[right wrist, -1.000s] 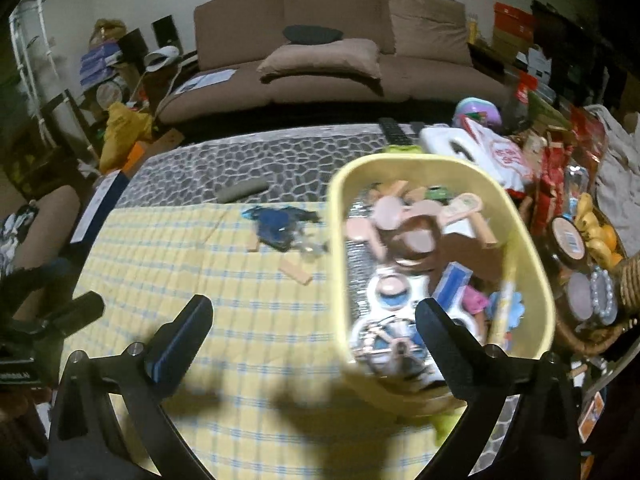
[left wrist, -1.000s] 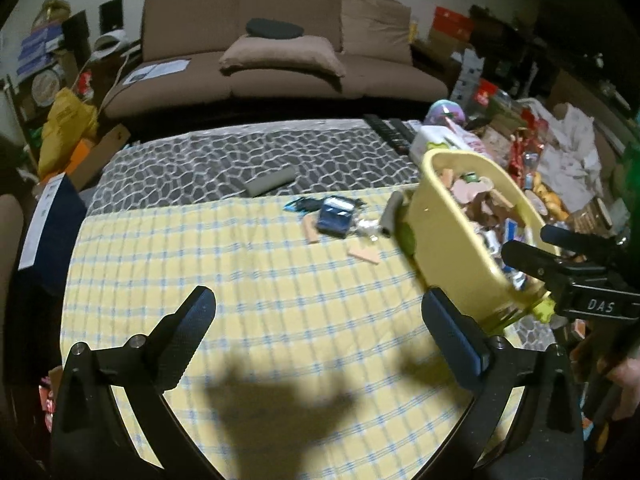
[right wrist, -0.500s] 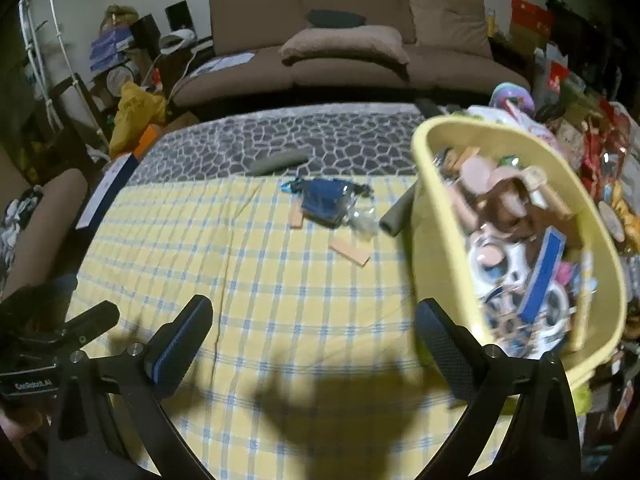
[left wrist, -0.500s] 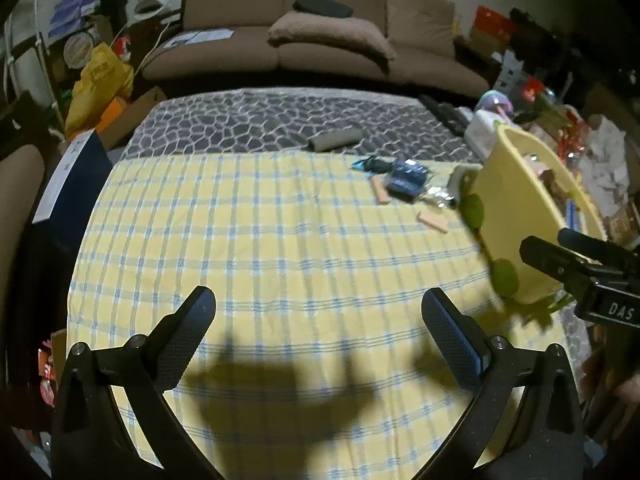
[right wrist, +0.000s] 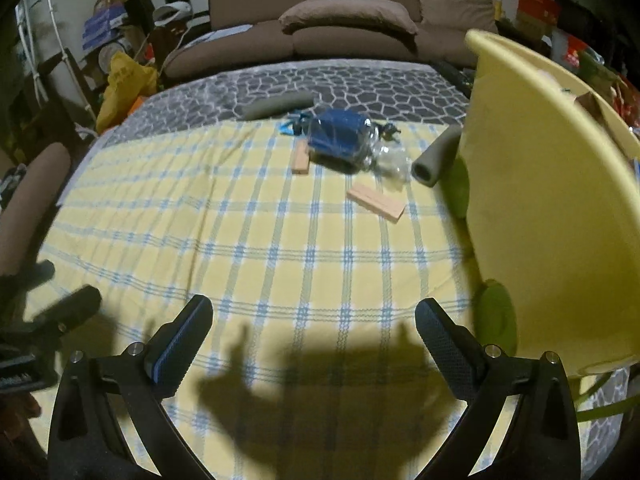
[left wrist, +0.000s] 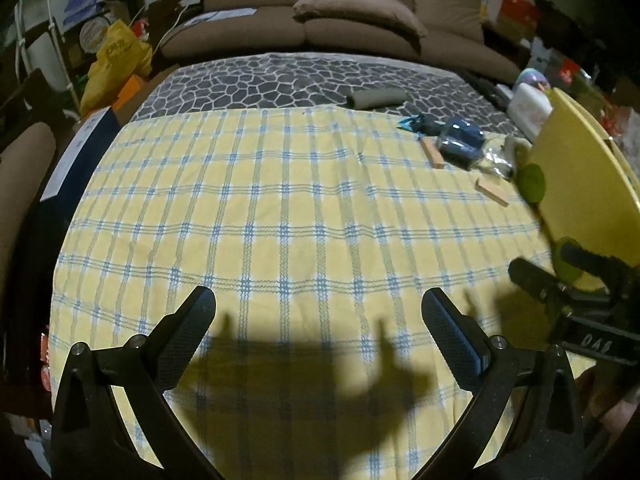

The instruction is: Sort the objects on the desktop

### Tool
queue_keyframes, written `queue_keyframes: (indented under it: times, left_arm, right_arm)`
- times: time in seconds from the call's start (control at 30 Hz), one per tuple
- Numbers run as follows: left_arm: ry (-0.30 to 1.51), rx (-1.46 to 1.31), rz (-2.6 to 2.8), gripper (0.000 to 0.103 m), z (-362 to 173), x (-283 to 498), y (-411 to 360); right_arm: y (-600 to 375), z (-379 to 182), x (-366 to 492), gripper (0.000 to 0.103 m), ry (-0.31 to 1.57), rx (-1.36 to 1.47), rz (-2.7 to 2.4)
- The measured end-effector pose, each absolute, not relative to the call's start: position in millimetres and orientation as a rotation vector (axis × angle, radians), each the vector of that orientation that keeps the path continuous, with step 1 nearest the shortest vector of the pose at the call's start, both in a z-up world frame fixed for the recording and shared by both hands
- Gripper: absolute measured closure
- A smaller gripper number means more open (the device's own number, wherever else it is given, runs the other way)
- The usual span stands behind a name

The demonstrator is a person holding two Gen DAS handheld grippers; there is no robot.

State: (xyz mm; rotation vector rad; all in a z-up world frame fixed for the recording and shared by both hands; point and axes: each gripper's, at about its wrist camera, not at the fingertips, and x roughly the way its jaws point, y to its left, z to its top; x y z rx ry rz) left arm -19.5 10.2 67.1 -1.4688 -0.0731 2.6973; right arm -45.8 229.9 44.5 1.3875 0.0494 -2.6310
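Note:
A yellow plastic tub [right wrist: 548,208] stands on the right of the yellow checked cloth [right wrist: 260,240], seen from its side, its contents hidden; it also shows in the left wrist view [left wrist: 580,184]. Beyond lie a blue bagged object [right wrist: 340,138], two wooden blocks [right wrist: 376,202] [right wrist: 301,159] and two grey foam tubes [right wrist: 436,156] [right wrist: 276,106]. My left gripper [left wrist: 318,314] is open over bare cloth. My right gripper [right wrist: 314,318] is open too, just left of the tub. Neither holds anything.
A brown sofa [left wrist: 340,12] with a cushion stands behind the table. A dark stone-patterned cloth [left wrist: 280,80] covers the far part. Clutter of boxes and bags lines the right [left wrist: 560,64] and the left [left wrist: 116,60]. A chair arm [right wrist: 32,200] sits at the left.
Both grippers have drawn back and lower toward the near edge. The tub, seen from above a second ago with its contents showing, now shows only its outer side.

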Motion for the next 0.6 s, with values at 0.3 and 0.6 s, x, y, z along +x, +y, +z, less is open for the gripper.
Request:
queue_keyframes:
  times: [0.3,0.6]
  left_arm:
    - [-0.052,-1.524,2.701,0.0,34.0,-27.2,10.3]
    - [-0.065,-1.561,2.704,0.0,11.8,-23.5,7.2]
  right_arm:
    - [231.4,10.7,-50.5,0.001,0.036,1.427,-2.632]
    - [231.5,1.2,-41.8,0.0,0.086,1.396,-2.664]
